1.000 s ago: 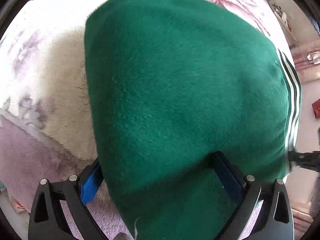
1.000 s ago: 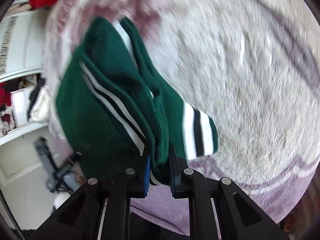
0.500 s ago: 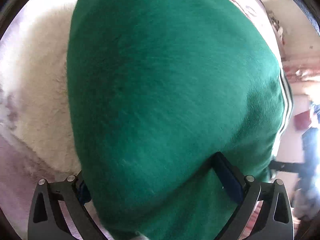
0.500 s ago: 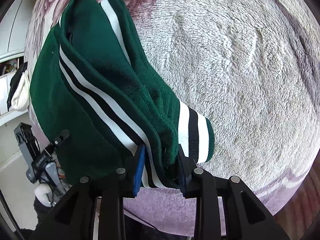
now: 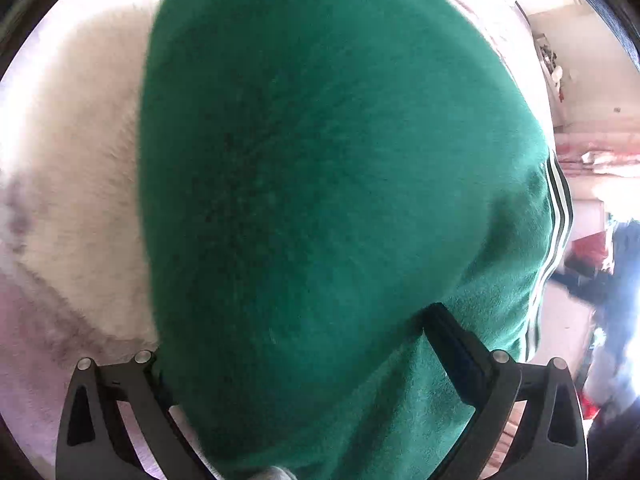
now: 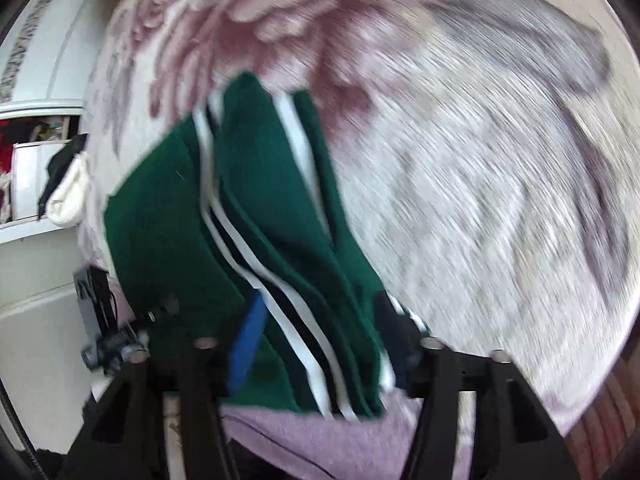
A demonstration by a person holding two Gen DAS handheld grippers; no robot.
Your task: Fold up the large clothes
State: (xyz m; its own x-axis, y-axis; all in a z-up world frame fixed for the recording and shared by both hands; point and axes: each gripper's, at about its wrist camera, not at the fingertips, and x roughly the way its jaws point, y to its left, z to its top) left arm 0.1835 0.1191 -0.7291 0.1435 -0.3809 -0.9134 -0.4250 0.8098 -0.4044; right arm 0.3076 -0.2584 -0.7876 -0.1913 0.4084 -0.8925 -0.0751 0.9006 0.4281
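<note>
Green garment [image 6: 168, 240] w/ white-black stripes is soft, thick fleece: light for its bulk, floppy, drapes and bunches, not fragile, not slippery. Best held at a folded edge or the striped hem, several layers pinched together. It lies folded on the plush floral blanket [image 6: 480, 160], near its edge. Right gripper [image 6: 320, 344] has jaws that have just been opening, now wide apart w/ the striped edge between them, prob. no longer pinched (view blurred). Left gripper [image 5: 292, 344] is spread wide, the green cloth bulging over it; can't tell whether it's gripping
</note>
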